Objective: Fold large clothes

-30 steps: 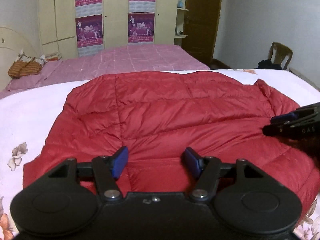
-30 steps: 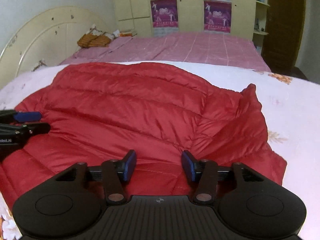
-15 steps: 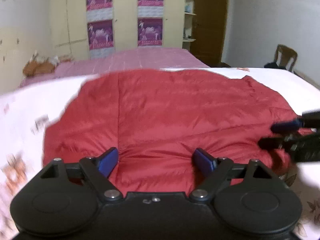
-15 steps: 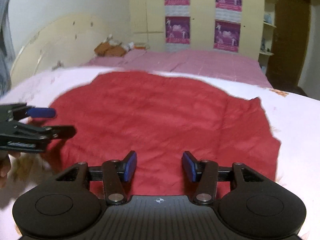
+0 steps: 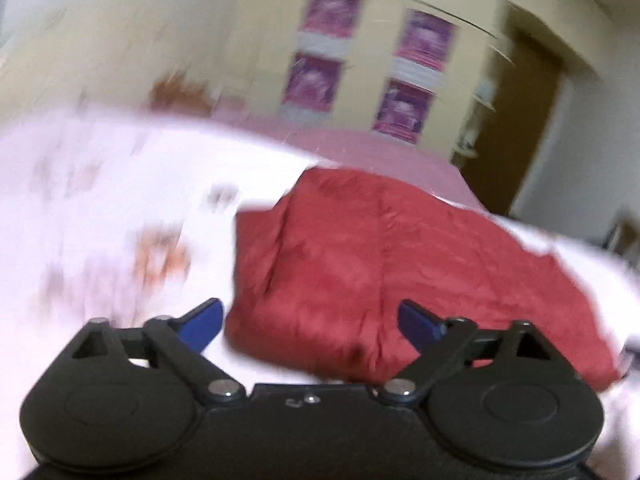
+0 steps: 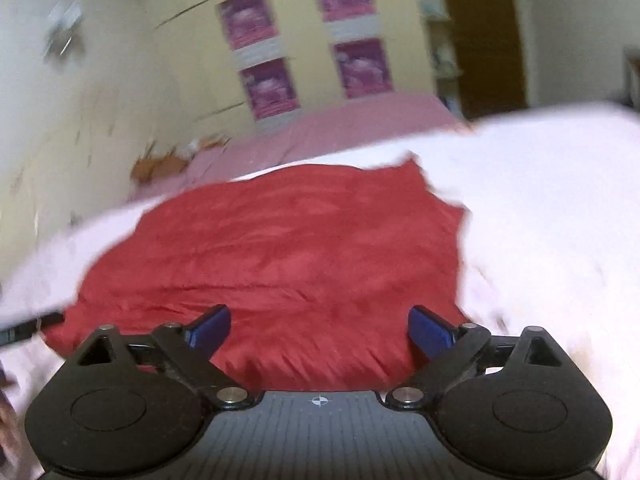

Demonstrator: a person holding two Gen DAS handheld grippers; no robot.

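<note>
The jacket [image 6: 280, 248] lies on my bed [image 6: 540, 208]; behind it the second bed [image 6: 360, 120], then the wardrobe [image 6: 304, 40].

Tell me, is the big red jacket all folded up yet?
Partly. The red jacket lies on the white bedspread and looks like a folded bundle, with a layered fold along its edge in the left view. Nothing is in hand: the left gripper and right gripper have just been opening, with nothing pinched. More folding or tidying may remain; the blur hides details.
</note>
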